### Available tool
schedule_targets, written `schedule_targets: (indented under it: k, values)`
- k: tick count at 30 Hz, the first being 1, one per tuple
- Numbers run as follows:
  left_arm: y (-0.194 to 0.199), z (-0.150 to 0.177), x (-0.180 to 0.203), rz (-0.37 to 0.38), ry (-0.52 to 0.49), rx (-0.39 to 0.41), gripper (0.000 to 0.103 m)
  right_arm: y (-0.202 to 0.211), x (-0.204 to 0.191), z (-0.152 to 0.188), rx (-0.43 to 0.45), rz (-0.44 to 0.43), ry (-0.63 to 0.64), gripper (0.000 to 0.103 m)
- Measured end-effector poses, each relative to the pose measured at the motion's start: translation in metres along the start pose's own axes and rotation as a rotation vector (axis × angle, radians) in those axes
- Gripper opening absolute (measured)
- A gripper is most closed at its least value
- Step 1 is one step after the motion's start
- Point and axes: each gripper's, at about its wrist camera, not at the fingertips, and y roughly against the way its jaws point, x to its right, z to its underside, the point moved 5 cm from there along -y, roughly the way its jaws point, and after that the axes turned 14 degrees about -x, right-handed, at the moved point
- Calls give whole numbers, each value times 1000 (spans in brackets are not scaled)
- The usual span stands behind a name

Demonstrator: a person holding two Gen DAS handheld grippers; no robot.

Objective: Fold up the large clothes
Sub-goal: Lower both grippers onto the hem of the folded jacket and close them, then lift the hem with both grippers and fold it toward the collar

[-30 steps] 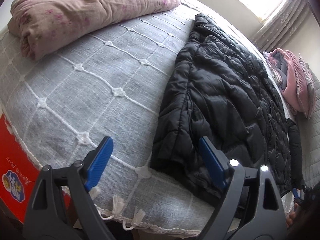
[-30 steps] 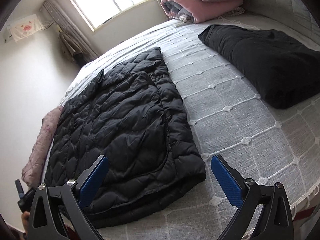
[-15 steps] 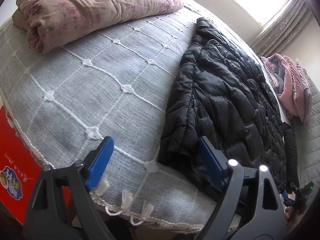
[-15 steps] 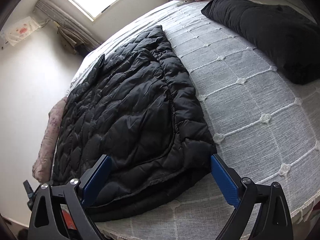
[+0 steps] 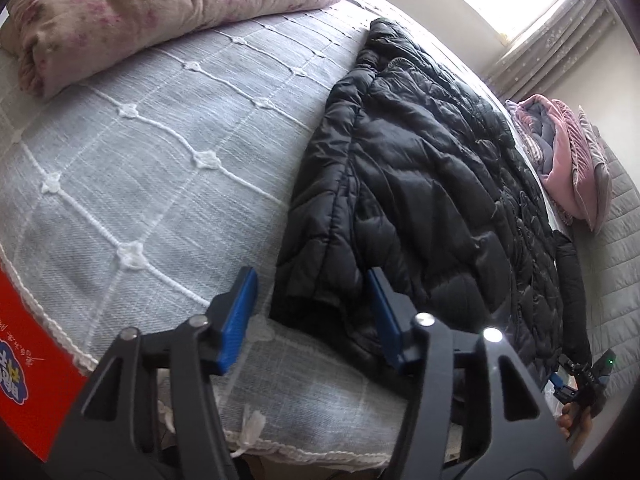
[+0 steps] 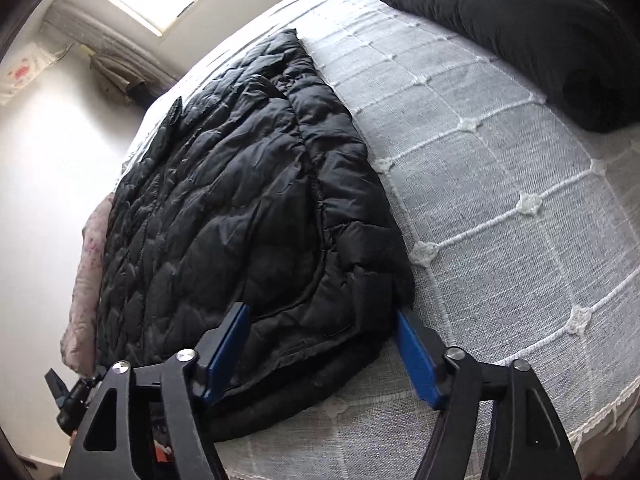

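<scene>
I hold both grippers low and spread: left gripper (image 5: 312, 316) and right gripper (image 6: 320, 344) each straddle a near jacket (image 5: 420, 184) corner.

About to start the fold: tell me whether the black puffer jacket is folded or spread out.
Spread out. The black puffer jacket lies flat and full length on the grey bedspread, its hem corners between both open tongs.

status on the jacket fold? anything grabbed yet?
Done: the jacket lies spread flat on the bed, and no fold shows.
In hand: nothing gripped. The left gripper and right gripper are both open, each framing a near hem corner of the jacket.
Left: close on both corners, then do all the folds.
</scene>
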Motion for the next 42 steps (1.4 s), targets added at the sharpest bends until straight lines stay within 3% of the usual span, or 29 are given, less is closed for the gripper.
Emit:
schedule_targets:
  k: [3, 14, 15, 16, 17, 18, 22, 28, 36, 42]
  values:
    - [-1, 2, 6, 37, -11, -7, 40, -2, 0, -1, -1, 9, -3, 68]
    - [-9, 1, 17, 28, -32, -7, 45, -12, -4, -4, 2, 99, 8, 68]
    - [-9, 1, 18, 24, -38, -4, 36, -13, -5, -4, 3, 99, 12, 68]
    - [-9, 1, 19, 22, -47, -2, 28, -13, -6, -4, 5, 94, 19, 63]
    - [-9, 2, 20, 28, -56, -4, 17, -14, -7, -4, 7, 77, 30, 50]
    - [-8, 2, 21, 30, -59, 5, 13, -15, -8, -3, -4, 45, 35, 21]
    - [3, 4, 24, 18, -79, 50, 7, -8, -16, -1, 35, 32, 63, 11]
    - [27, 8, 23, 53, -100, 110, 4, 19, -20, 9, 124, -40, 80, 8]
    - [43, 20, 22, 53, -109, 145, 4, 37, -13, 31, 162, -145, 62, 7]
    - [64, 33, 27, 61, -140, 207, 3, 62, -12, 40, 227, -281, 47, 7]
